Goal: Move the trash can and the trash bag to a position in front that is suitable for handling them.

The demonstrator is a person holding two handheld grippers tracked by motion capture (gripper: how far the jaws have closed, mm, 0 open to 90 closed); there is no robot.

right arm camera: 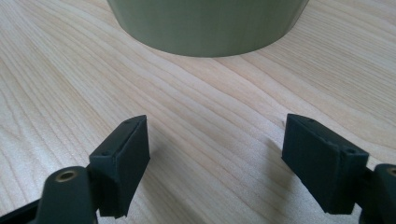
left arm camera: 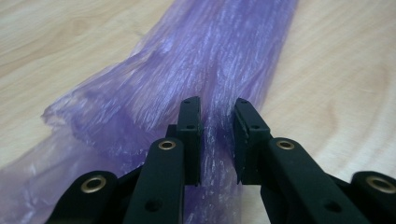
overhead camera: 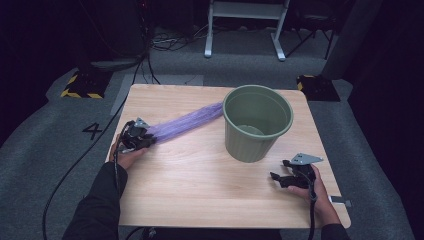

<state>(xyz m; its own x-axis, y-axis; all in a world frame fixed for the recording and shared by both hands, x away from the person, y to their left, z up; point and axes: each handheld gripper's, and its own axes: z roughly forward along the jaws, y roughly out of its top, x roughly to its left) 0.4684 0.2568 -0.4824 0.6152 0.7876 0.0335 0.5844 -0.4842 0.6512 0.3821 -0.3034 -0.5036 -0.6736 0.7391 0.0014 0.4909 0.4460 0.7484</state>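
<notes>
Left gripper (left arm camera: 216,140) narrowed on purple plastic bag (overhead camera: 186,122), film between jaws, bag stretched centre-left toward green bin (overhead camera: 257,122), likely for lining. Right gripper (right arm camera: 215,163) wide open, empty, parked lower right below bin.

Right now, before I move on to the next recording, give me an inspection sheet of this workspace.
Surface: light wooden table, bare apart from the job's things.
Job's things: purple plastic bag, bunched into a long strip lying flat, far end by the green bin; bin upright, open.
Clutter: nothing seen on the table.
Grippers: left gripper narrowed around a fold of the bag, a gap between the jaws; right gripper open, above bare wood in front of the bin.
Cables: black cable trails from the left gripper over the floor.
Surroundings: grey carpet, white frame, black-and-yellow bases.
</notes>
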